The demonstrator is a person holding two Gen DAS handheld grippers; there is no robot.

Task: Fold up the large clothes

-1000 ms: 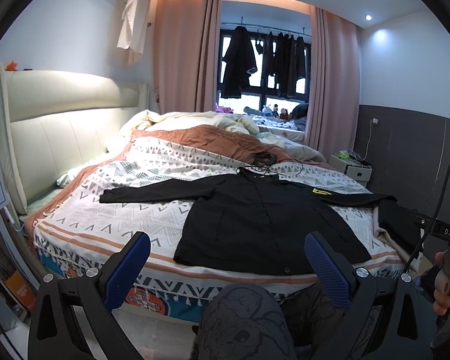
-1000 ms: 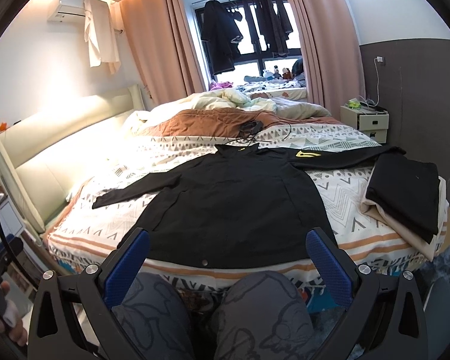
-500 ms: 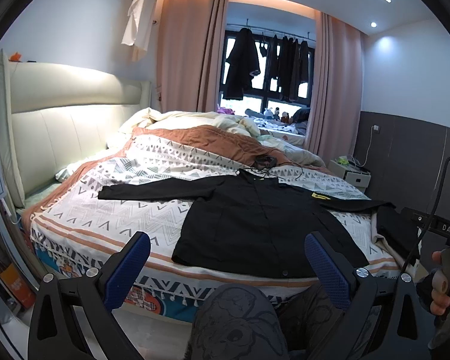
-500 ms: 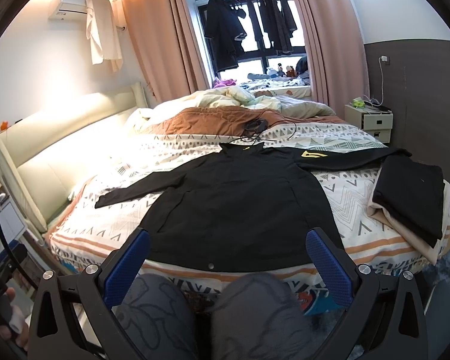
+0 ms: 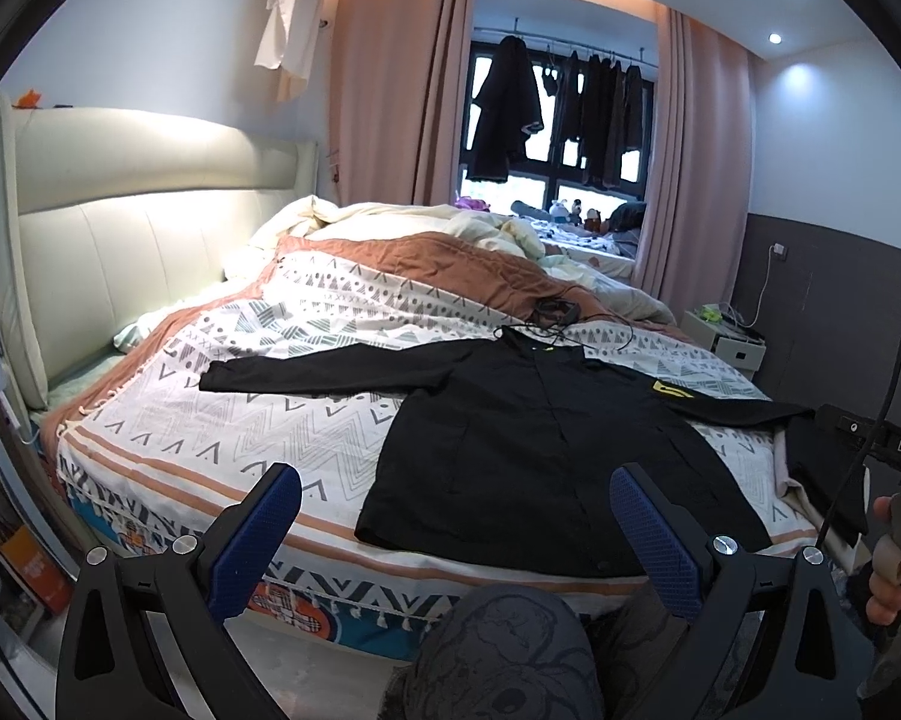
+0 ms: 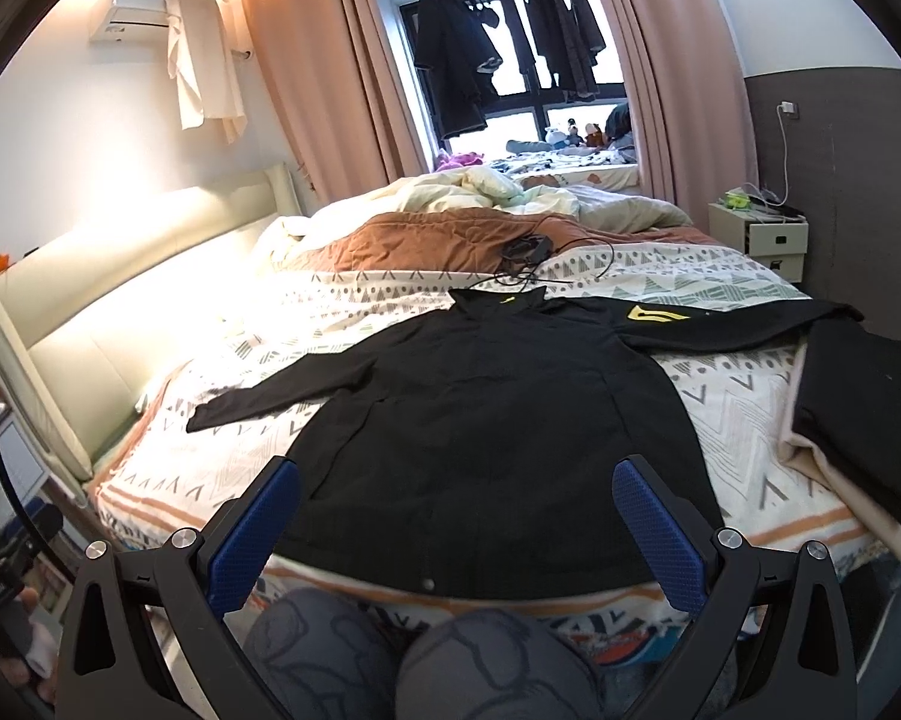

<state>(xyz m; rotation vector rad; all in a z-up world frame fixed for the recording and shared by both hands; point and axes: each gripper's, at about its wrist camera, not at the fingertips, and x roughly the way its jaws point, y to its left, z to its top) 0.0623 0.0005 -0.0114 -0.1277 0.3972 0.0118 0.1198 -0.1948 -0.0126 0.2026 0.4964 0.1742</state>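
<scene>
We see the black jacket (image 6: 486, 414) spread flat on the bed (image 6: 720, 276), sleeves out. Our right gripper (image 6: 456, 516) hangs above its hem, jaws wide apart. Right of the jacket lies a folded black garment (image 6: 864, 408).

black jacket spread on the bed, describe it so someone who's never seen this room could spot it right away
On the large bed with the white zigzag-patterned cover, look near the front edge for the black long-sleeved jacket, flat with both sleeves stretched out. Unlike the folded black garment stacked at its right, it is unfolded and bears a yellow emblem on its right sleeve.
</scene>
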